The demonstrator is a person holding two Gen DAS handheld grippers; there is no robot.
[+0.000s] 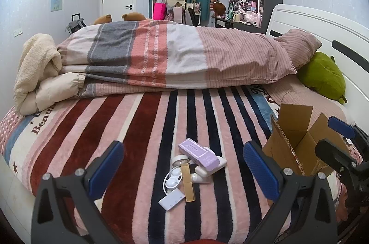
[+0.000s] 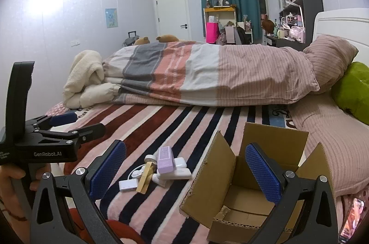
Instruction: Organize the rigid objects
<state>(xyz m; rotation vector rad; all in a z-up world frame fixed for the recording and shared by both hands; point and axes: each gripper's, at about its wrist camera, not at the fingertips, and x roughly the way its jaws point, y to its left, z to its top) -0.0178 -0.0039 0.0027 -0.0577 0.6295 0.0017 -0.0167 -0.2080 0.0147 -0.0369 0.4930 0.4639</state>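
A small pile of objects lies on the striped blanket: a purple box [image 1: 198, 153] [image 2: 165, 160], a gold stick-shaped box [image 1: 188, 184] [image 2: 145, 179], a flat white adapter [image 1: 171, 199] [image 2: 127, 185], white chargers [image 2: 178, 171] and a white cable [image 1: 171, 177]. An open cardboard box [image 2: 249, 184] [image 1: 293, 142] stands to the right of the pile. My left gripper [image 1: 183, 171] is open and empty, just before the pile. My right gripper [image 2: 184, 169] is open and empty, between the pile and the box. The left gripper also shows in the right wrist view [image 2: 69, 122], and the right gripper in the left wrist view [image 1: 332, 138].
A folded quilt [image 1: 161, 55] and pillow [image 1: 297, 45] lie across the bed behind. A cream fleece [image 1: 34, 66] sits at the left, a green plush [image 1: 322, 75] by the white headboard [image 1: 322, 27]. A phone [image 2: 350, 218] lies at the right edge.
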